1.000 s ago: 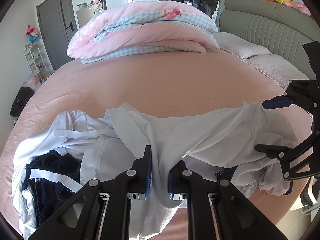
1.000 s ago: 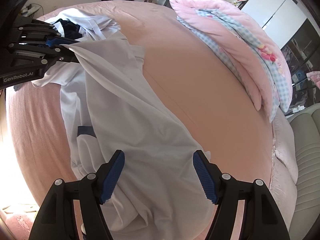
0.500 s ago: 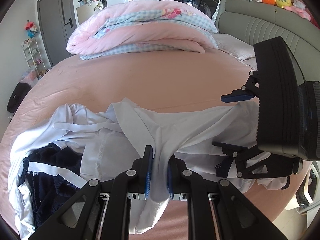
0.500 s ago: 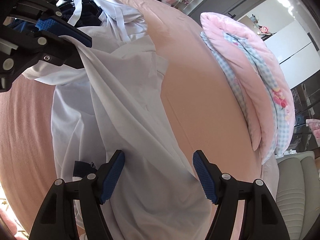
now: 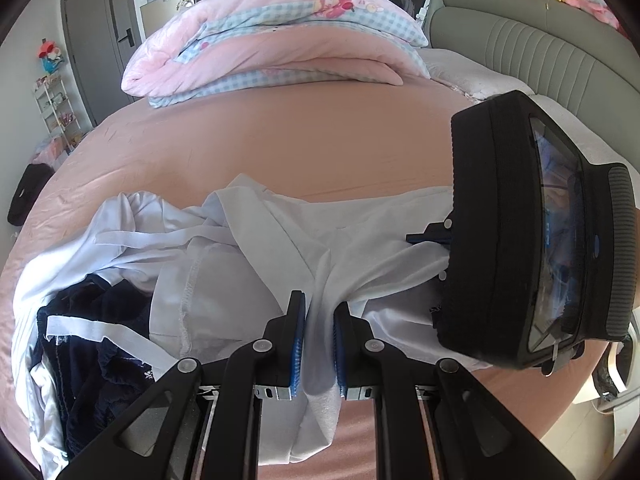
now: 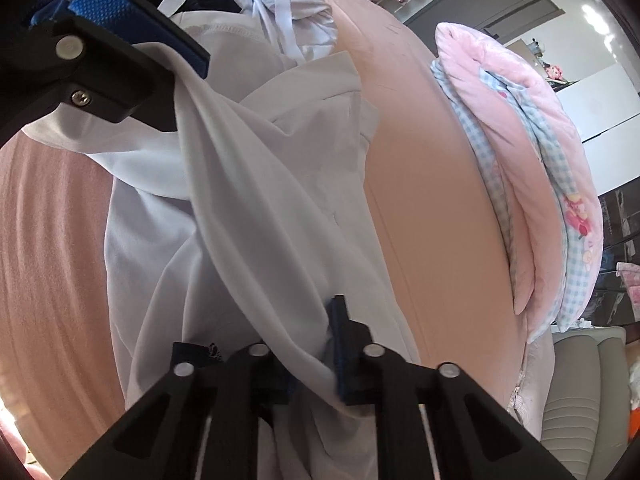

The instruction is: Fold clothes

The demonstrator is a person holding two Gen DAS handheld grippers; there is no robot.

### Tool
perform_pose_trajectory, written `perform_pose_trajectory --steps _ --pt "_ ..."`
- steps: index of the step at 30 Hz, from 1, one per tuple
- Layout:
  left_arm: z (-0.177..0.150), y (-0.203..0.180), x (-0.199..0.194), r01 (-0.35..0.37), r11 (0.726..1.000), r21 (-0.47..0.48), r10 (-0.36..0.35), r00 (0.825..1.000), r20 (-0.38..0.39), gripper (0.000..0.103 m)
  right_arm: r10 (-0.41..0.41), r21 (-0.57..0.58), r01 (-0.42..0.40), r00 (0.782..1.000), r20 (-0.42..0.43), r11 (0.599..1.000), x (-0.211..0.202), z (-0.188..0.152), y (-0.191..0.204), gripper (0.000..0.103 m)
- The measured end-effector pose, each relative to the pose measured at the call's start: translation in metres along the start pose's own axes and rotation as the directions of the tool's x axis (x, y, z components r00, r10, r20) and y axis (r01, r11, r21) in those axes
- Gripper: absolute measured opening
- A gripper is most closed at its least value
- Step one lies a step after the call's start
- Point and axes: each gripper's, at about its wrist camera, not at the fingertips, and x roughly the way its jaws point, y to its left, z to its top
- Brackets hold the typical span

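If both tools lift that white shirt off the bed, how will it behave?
Probably floppy: the white shirt already sags in folds between the two grips. Likely light, since thin pinches hold it. Its loose end may drag over the bed.

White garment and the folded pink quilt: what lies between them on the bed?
Only bare pink sheet lies between the white garment and the folded pink quilt; the left wrist view shows it best.

White shirt (image 5: 372, 248) in left tool (image 5: 319, 312)
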Motion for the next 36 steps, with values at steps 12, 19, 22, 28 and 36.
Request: perform_pose_trajectory --steps 12,19,22,28,36 --pt "-0.003 -0.006 0.010 -0.002 1.000 0.025 0.003 0.999 -0.037 0.011 0.006 0.072 -0.002 0.999 -0.053 0.997 0.006 -0.006 0.012 0.006" --pt "0.006 -0.017 0.009 -0.040 0.997 0.073 0.042 0.999 -0.020 0.011 0.057 0.144 -0.054 0.998 -0.016 0.988 0.000 -0.008 0.004 0.007" --pt "0.018 -0.016 0.006 -0.048 0.996 0.076 0.049 0.999 -0.007 0.011 0.094 0.206 -0.093 0.996 0.003 0.974 -0.003 -0.011 -0.009 0.007" --pt "0.048 -0.022 0.000 -0.067 0.989 0.129 0.063 0.997 0.039 0.011 0.094 0.282 -0.100 0.995 0.036 0.954 -0.010 -0.013 -0.044 0.007" --pt "0.091 -0.037 0.001 -0.096 0.976 0.197 0.079 0.993 0.091 0.011 0.086 0.423 -0.108 0.994 0.070 0.900 -0.017 -0.035 -0.097 0.007"
